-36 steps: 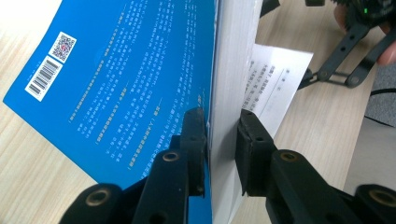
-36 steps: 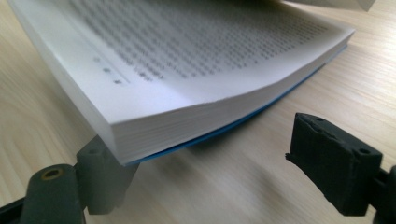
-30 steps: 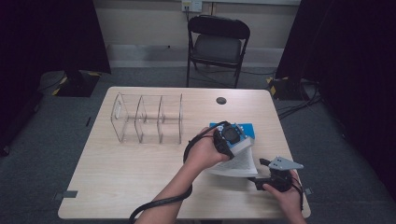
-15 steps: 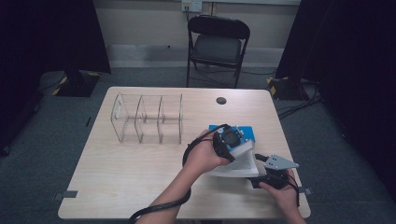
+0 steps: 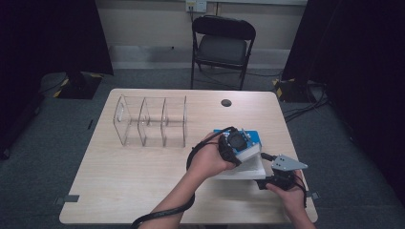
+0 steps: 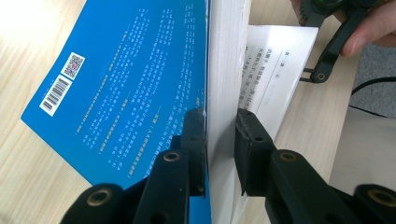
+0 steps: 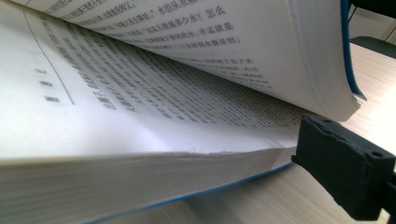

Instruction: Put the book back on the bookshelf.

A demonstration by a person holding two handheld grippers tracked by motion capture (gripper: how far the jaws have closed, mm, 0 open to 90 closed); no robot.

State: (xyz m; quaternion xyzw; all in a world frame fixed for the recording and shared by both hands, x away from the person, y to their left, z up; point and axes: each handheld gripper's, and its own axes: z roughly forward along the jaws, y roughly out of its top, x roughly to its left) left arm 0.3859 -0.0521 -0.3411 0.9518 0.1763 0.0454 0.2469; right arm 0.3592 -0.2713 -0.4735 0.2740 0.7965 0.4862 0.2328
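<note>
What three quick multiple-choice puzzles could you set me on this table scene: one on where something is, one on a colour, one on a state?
1. Where does the clear divider rack stand?
A. on the chair
B. on the table, left of the book
C. on the floor

2. What colour is the book's cover?
A. red
B. green
C. blue

3. What are the left tongs doing?
A. clamping a raised block of pages
B. lying loose on the table
C. gripping the rack

Answers:
1 B, the high view shows the rack on the table, left of the book.
2 C, the left gripper view shows a blue back cover with a barcode.
3 A, their pads press the page block from both sides, with the lower pages lying open beneath.
</note>
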